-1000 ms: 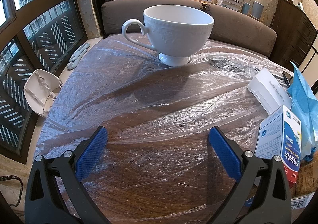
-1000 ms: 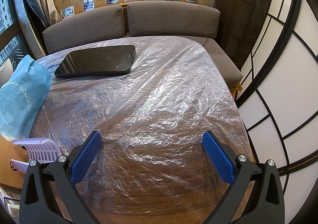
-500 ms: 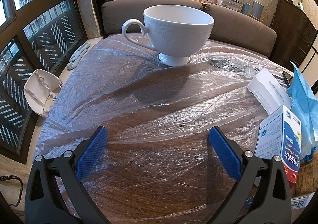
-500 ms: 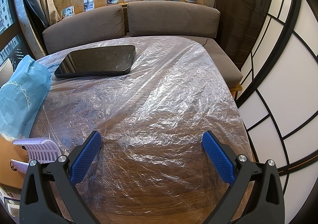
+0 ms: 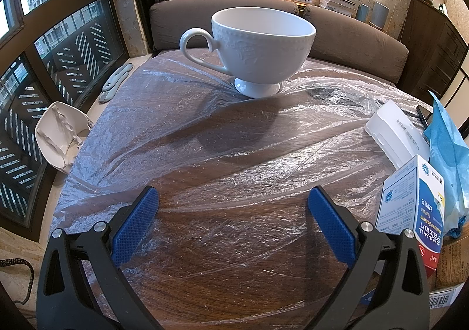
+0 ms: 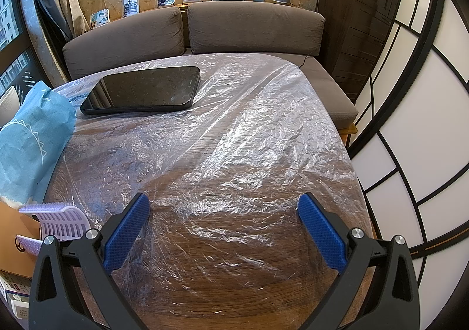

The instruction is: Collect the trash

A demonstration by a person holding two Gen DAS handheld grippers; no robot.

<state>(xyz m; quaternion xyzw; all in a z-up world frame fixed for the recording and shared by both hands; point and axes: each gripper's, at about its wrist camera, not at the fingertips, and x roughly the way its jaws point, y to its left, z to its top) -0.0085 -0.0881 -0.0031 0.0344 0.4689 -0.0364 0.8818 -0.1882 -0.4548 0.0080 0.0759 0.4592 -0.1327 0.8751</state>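
both grippers are hovering low over the wooden table (image 5: 234, 286), which is lying under a crinkled clear plastic sheet (image 6: 249, 139). the left gripper (image 5: 233, 198) is holding its blue fingers spread wide on nothing, pointing at a white footed teacup (image 5: 258, 46) standing upright well ahead. the right gripper (image 6: 222, 207) is gaping the same way, empty. the likely trash is sitting at the table edge between them: a blue-and-white medicine box (image 5: 410, 213), a blue bag (image 6: 29, 136), a white box (image 5: 395, 133). a black tablet (image 6: 143, 90) is lying flat farther back.

medicine box (image 5: 410, 207), "Sodium Tablets" (upside down), "220"
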